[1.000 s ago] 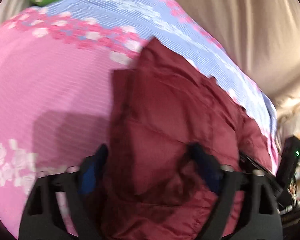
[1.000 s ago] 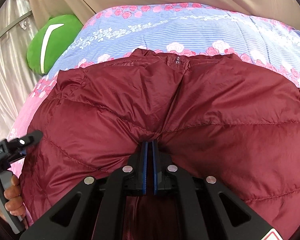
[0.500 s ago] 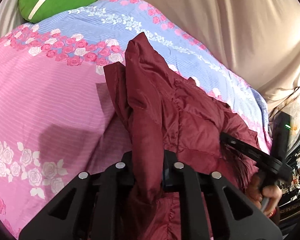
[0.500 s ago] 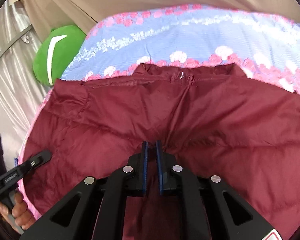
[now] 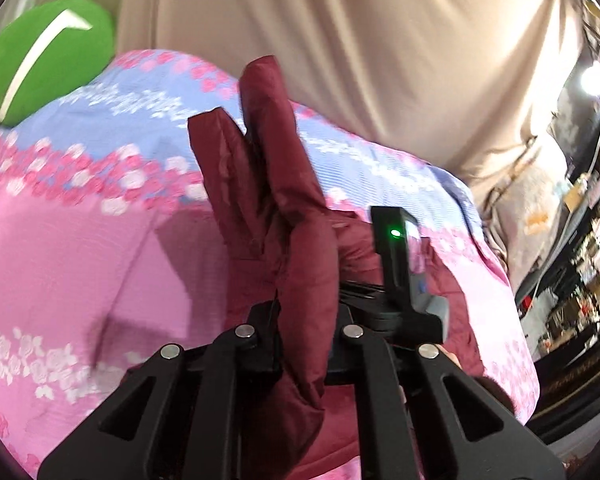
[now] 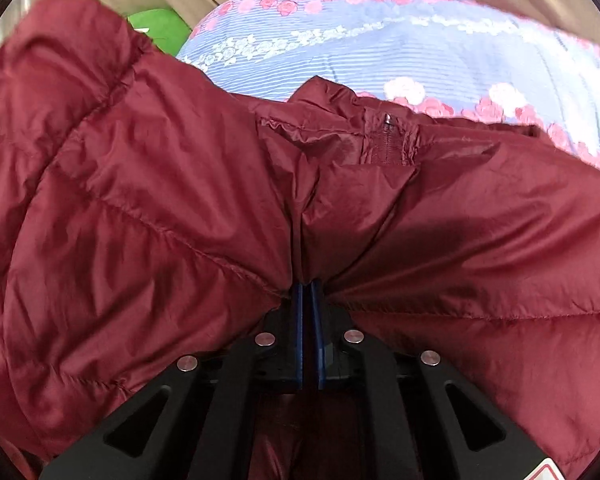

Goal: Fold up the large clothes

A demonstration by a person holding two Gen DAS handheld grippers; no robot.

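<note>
A maroon quilted down jacket [image 6: 180,208] lies on a bed with a pink and blue floral cover [image 6: 380,48]. My right gripper [image 6: 309,288] is shut on a pinch of the jacket near its middle, below the collar and zip [image 6: 388,136]. My left gripper [image 5: 304,320] is shut on the jacket's left side [image 5: 276,208], which stands up lifted above the bed cover [image 5: 80,248]. The left part of the jacket rises folded over in the right wrist view. The other gripper's black body with a green light [image 5: 396,256] sits just right of my left gripper.
A green cushion [image 5: 48,76] lies at the bed's far left corner. A beige curtain [image 5: 360,52] hangs behind the bed. Cluttered shelves [image 5: 580,272] stand to the right of the bed.
My left gripper closed on the jacket's left side and lifted it up and toward the right gripper. The jacket's left half now rises over the middle. The right gripper kept its pinch.
</note>
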